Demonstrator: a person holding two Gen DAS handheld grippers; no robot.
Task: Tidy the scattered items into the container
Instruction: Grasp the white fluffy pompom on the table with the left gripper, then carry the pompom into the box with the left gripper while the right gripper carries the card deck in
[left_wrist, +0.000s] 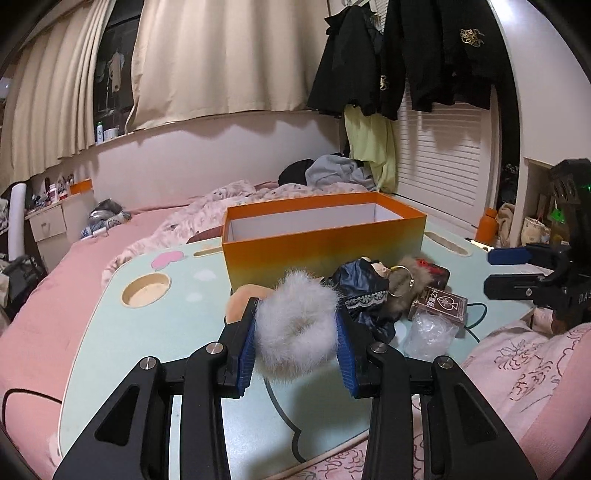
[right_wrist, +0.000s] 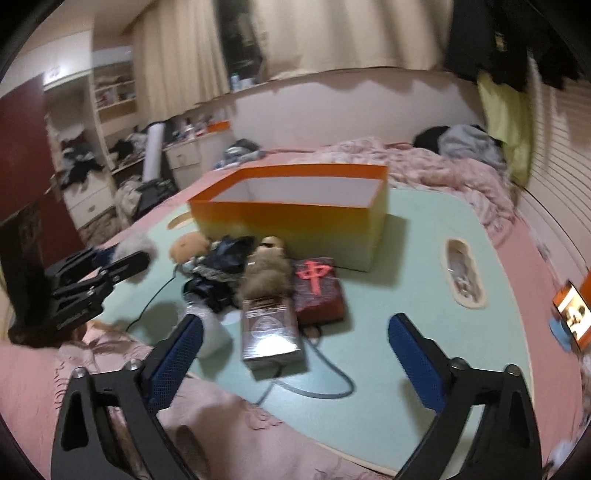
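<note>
Bedroom, mint counter (left_wrist: 177, 306) on bed. Left tongs (left_wrist: 295, 328) clamping fur scrunchie (left_wrist: 295, 325) just short of box (left_wrist: 325, 240): light, squashy, mid-ring grip fine. Right tongs (right_wrist: 295, 354) wide, empty.

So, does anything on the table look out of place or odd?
Only the clutter: a dark cloth, furry doll, card box and red block lie heaped before the orange box. A cable runs under them. Nothing looks spilled or broken.
</note>
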